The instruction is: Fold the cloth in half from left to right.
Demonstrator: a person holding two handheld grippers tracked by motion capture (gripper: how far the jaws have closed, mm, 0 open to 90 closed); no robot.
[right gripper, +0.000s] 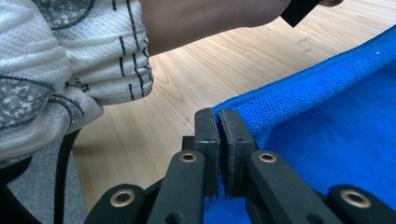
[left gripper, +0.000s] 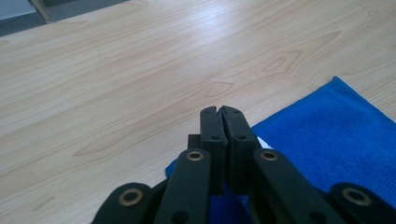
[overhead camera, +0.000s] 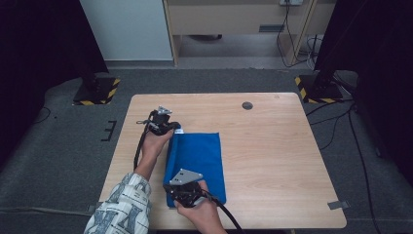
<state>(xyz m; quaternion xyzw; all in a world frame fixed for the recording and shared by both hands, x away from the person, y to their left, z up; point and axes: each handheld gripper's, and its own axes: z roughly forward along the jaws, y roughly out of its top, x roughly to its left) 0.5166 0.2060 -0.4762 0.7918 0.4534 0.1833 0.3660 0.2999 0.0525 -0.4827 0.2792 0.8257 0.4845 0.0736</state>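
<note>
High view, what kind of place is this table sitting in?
Probably a lab or recording room: a light wooden table stands on grey carpet, flanked by stands with yellow-and-black striped bases, with loose black cables trailing across the floor.

Hidden under the closed fingers of the left gripper: the corner of the blue cloth, along with most of a white tag just right of them. Cut off by the lower and right edges of the left gripper view: the rest of that cloth. Covered likewise by the right gripper: the cloth's near corner, so whether fabric sits between those fingers cannot be told. Cropped at the top, beyond the fingers: a forearm and patterned sleeve. Lost past the bottom edge of the high view: the counter's near rim and both arms.
</note>
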